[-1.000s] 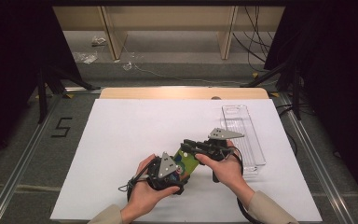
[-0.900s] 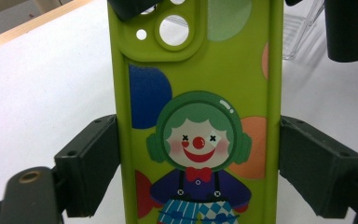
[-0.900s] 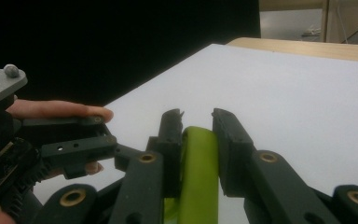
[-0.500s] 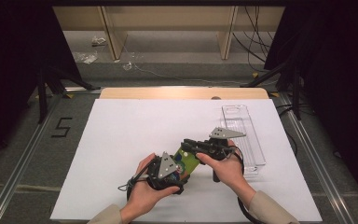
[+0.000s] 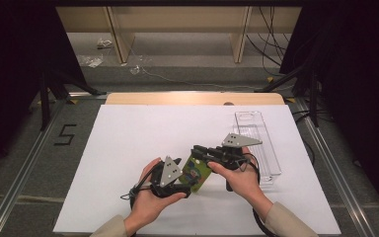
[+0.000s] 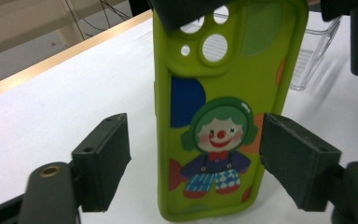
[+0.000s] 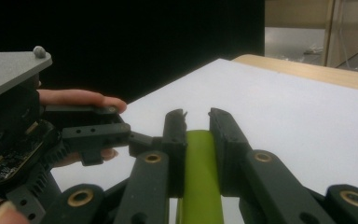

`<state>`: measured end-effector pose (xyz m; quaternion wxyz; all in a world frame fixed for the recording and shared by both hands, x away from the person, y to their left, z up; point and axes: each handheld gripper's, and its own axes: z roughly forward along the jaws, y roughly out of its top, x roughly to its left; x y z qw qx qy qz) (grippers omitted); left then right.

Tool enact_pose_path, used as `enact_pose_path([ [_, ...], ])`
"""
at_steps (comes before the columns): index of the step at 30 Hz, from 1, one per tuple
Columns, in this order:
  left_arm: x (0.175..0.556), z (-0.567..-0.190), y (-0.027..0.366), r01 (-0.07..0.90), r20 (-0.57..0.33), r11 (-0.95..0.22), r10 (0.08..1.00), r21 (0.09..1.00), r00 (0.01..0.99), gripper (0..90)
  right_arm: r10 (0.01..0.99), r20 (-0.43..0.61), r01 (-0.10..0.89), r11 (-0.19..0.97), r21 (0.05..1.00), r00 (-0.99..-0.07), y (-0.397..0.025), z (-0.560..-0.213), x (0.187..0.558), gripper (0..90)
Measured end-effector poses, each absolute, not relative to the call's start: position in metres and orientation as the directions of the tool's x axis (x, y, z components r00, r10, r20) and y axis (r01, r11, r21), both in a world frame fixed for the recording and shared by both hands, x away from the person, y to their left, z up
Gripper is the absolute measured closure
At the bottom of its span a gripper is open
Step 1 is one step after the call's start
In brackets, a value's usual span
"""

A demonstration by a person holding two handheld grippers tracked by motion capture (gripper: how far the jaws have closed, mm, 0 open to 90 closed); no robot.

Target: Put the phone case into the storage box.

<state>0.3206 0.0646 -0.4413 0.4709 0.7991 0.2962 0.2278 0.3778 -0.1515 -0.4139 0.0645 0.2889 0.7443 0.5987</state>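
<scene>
High view: a clear plastic tray (image 5: 259, 143) lies on the white table (image 5: 128, 143), to the right of the phone case (image 5: 197, 172) and well apart from it. Beyond the table's far edge are wooden shelf legs (image 5: 118, 34) and loose cables (image 5: 271, 44) on the floor, and a "5" mark (image 5: 65, 135) sits left of the table. Nothing lies between the case and either gripper.

The case is held near the table's front edge, between the two hands. The right gripper (image 7: 196, 122) pinches the case's top end, its jaws closed flat against both faces. The left gripper (image 6: 193, 161) has its jaws spread wide on either side of the case, a gap showing at each side, gripping nothing.

The case is lime green, with a raised camera block of round cutouts at the top. Its back has blue, green and orange blobs and a clown with green hair, a red nose, a red bow tie and checked trousers.
</scene>
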Motion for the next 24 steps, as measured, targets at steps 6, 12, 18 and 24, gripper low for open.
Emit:
enact_pose_path([
  [6, 0.323, -0.442, 0.068, 0.266, 0.076, -0.381, 0.683, 0.885, 0.727, 22.2, 0.507, 0.248, 0.344, 0.104, 0.933, -0.826, -0.159, -0.405, 0.378, 77.8],
  [12, 0.327, -0.444, 0.071, 0.277, 0.072, -0.391, 0.678, 0.878, 0.731, 21.1, 0.498, 0.223, 0.318, 0.112, 0.941, -0.838, -0.164, -0.396, 0.377, 77.8],
  [18, 0.330, -0.448, 0.074, 0.286, 0.066, -0.394, 0.678, 0.873, 0.732, 20.7, 0.487, 0.216, 0.314, 0.128, 0.941, -0.846, -0.167, -0.392, 0.377, 77.8],
  [24, 0.332, -0.449, 0.077, 0.285, 0.068, -0.400, 0.674, 0.871, 0.736, 19.7, 0.464, 0.196, 0.300, 0.161, 0.940, -0.864, -0.168, -0.389, 0.377, 77.8],
])
